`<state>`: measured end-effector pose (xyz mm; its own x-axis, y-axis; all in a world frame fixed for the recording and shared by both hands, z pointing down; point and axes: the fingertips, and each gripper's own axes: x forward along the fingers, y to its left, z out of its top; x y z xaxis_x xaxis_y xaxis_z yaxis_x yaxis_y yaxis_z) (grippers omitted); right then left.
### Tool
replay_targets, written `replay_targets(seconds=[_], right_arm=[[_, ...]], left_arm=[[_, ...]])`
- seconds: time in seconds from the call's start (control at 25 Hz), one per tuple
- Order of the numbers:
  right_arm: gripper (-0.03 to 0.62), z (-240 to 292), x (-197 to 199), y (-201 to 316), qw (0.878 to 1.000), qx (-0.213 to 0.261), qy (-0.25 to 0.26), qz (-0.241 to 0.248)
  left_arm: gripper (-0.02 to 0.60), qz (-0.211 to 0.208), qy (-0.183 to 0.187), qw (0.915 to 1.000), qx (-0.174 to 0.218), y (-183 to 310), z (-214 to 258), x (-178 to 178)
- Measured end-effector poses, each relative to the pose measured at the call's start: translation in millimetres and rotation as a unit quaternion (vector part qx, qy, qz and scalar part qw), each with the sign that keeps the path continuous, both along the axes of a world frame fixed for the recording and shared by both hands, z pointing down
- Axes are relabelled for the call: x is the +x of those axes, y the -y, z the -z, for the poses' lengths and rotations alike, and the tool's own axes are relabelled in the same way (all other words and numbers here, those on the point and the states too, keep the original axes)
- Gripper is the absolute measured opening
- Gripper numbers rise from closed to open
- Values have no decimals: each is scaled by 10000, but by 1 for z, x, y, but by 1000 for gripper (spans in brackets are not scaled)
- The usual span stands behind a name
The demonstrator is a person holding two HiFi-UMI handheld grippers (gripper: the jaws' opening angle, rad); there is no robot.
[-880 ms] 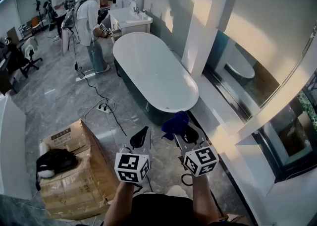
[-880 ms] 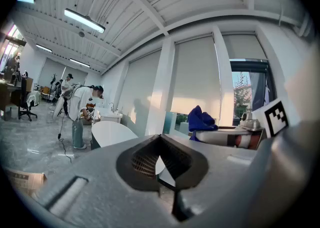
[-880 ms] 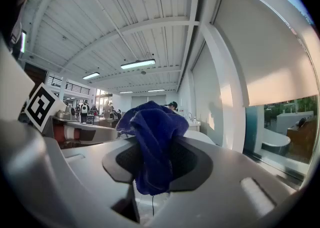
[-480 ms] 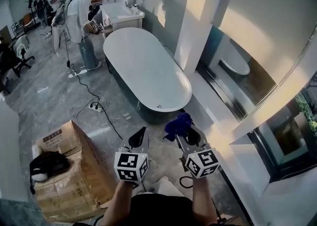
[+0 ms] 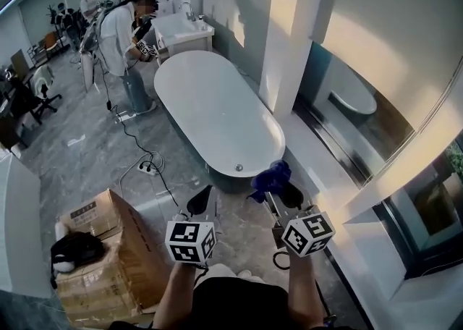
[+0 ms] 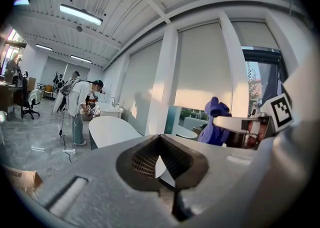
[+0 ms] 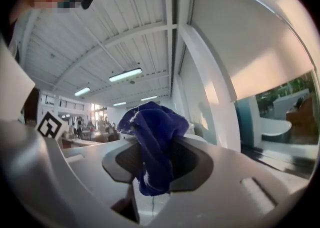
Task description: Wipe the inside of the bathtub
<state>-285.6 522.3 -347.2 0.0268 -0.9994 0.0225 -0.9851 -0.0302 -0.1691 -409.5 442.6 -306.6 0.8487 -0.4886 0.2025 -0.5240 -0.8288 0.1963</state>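
Our forearms are cut off at the bottom edge of the head view, and the blue cloth (image 5: 270, 175) covers the tips of the right gripper (image 5: 279, 192). Its jaws pinch the cloth, which bulges above them and hangs below. The left gripper (image 5: 203, 202) has its jaws pressed together with nothing between them. The bathtub (image 5: 217, 111) lies ahead of both grippers and apart from them, a white oval with a dark outer wall. Its inside reads as flat white, so we cannot judge its depth. A white pillar (image 5: 289, 39) stands beside the tub on the right. At our left is a cardboard box (image 5: 119, 238) with a black bag (image 5: 75, 247) on top, and a power strip (image 5: 147, 169) lies on the floor between box and tub. A person (image 5: 121, 35) stands at the tub's far end by a washbasin (image 5: 181, 27) — those farther back are too small to make out.
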Motion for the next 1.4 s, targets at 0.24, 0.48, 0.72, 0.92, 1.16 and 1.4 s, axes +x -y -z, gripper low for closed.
replay_targets(seconds=[0.24, 0.48, 0.72, 0.92, 1.16, 1.4], right_arm=[[143, 38, 19, -7, 9986, 490, 171, 141], [144, 26, 62, 20, 9975, 558, 442, 17], [144, 9, 109, 32, 9981, 462, 261, -306], [144, -4, 151, 73, 9976, 285, 313, -556], [144, -20, 166, 196, 9974, -5, 573, -436], [144, -13, 185, 306, 9976, -62, 495, -472]], left_arm=[[5, -1, 142, 9999, 65, -5, 14, 16], [5, -18, 246, 9996, 149, 31, 15, 46], [5, -88, -233, 9994, -240, 71, -7, 87], [5, -249, -578, 9972, -411, 120, -15, 124], [5, -192, -527, 9953, -792, 230, -26, 151], [5, -409, -341, 9963, -678, 333, -22, 171]])
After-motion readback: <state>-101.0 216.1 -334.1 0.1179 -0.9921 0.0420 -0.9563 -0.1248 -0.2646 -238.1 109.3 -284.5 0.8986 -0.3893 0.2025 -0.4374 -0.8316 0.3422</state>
